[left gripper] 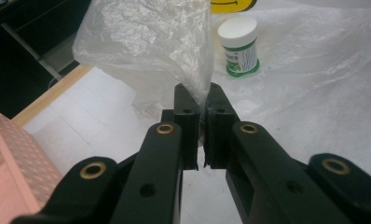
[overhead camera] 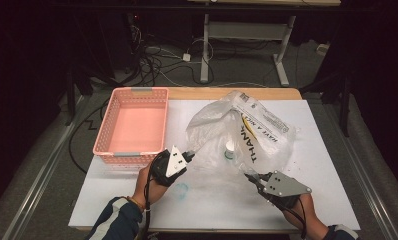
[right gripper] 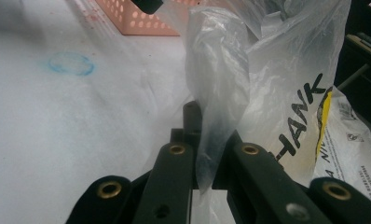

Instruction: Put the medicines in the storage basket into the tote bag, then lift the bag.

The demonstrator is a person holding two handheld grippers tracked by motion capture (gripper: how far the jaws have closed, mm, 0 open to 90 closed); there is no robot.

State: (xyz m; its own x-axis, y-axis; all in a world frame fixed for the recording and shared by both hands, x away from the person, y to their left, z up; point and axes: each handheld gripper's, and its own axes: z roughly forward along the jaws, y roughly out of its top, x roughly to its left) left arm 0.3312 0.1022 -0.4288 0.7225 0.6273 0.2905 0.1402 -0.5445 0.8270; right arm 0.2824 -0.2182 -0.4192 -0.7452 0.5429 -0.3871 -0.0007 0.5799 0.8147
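Lab-style recording space: dark curtained surround, white-covered work table [overhead camera: 317,150], tangled floor cables [overhead camera: 157,62], second height-adjustable desk frame [overhead camera: 247,40] behind, rails along the floor.

A thin see-through plastic bag [overhead camera: 239,127] with black letters stands puffed up on the white table, its two edges pulled apart. A little white bottle [left gripper: 238,45] with a green label stands upright inside.

basket [overhead camera: 132,127] left of bag [overhead camera: 242,130], bottle [overhead camera: 230,148] seemingly inside
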